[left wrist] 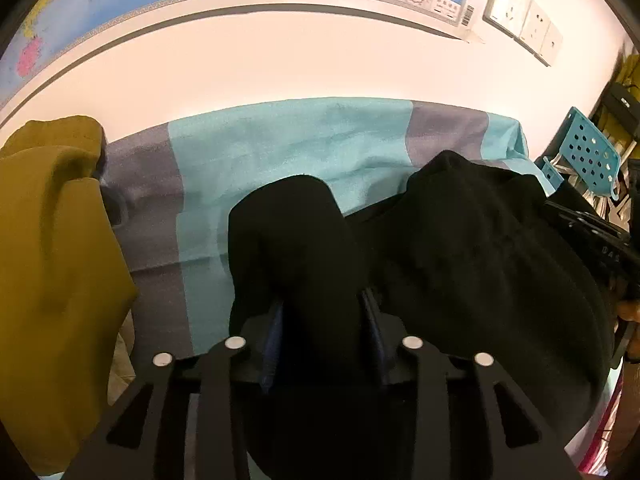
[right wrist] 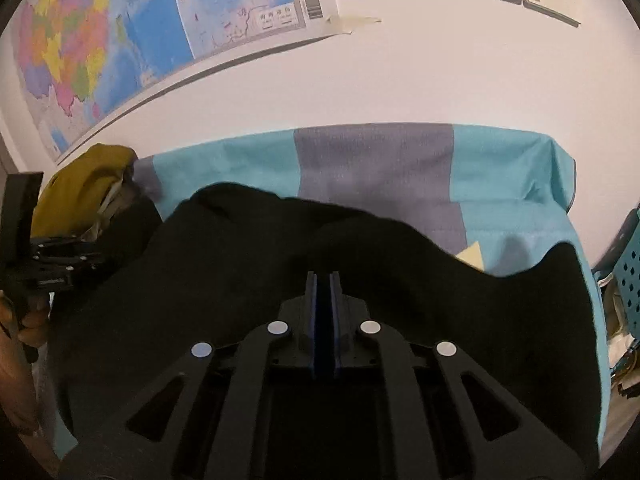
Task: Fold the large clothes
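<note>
A large black garment (left wrist: 480, 248) lies on a teal and grey striped sheet (left wrist: 280, 148). My left gripper (left wrist: 320, 304) is shut on a thick fold of the black garment, which bulges up between its fingers and hides the tips. In the right wrist view the black garment (right wrist: 240, 264) spreads across the sheet (right wrist: 500, 168). My right gripper (right wrist: 323, 280) has its blue pads pressed together on an edge of the black cloth. The left gripper (right wrist: 60, 264) shows at the left edge of that view, held by a hand.
A mustard-yellow garment (left wrist: 52, 240) is piled at the left; it also shows in the right wrist view (right wrist: 80, 188). A white wall with a map (right wrist: 120, 40) and sockets (left wrist: 520, 20) stands behind. A teal perforated basket (left wrist: 588, 152) stands at the right.
</note>
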A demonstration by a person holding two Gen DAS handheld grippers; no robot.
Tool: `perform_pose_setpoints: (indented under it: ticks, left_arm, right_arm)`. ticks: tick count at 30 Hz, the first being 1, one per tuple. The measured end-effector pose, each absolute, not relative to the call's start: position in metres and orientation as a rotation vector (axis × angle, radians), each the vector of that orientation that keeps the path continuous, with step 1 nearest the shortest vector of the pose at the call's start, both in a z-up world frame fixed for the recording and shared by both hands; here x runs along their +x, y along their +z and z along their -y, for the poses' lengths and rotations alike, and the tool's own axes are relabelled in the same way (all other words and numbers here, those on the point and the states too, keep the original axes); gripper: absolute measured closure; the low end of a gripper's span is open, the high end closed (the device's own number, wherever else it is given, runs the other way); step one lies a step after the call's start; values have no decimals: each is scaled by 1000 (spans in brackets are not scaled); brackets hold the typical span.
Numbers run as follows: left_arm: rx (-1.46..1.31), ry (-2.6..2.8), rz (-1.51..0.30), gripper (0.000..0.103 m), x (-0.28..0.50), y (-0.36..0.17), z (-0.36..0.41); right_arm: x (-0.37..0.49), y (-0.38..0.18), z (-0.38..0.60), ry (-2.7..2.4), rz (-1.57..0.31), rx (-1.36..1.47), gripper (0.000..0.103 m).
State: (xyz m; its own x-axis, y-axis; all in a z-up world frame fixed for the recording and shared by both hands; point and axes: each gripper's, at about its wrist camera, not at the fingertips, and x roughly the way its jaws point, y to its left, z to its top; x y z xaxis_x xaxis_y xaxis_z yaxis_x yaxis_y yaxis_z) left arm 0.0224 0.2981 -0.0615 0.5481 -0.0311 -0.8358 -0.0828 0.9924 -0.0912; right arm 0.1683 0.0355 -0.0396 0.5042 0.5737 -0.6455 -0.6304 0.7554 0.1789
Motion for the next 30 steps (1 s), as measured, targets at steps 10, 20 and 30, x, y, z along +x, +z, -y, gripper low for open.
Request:
perform_pose_setpoints:
  ticks: [10, 20, 30]
  left_arm:
    - [-15, 88, -850, 38, -15, -33, -278]
    - [32, 68, -835, 34, -28, -36, -262]
    - [-101, 99, -922, 32, -20, -64, -291]
  right_arm:
    - [130, -10, 12, 781, -640, 26, 60]
    - [116, -26, 32, 773, -662, -11, 61]
    - [128, -42, 62, 725, -692, 79, 62]
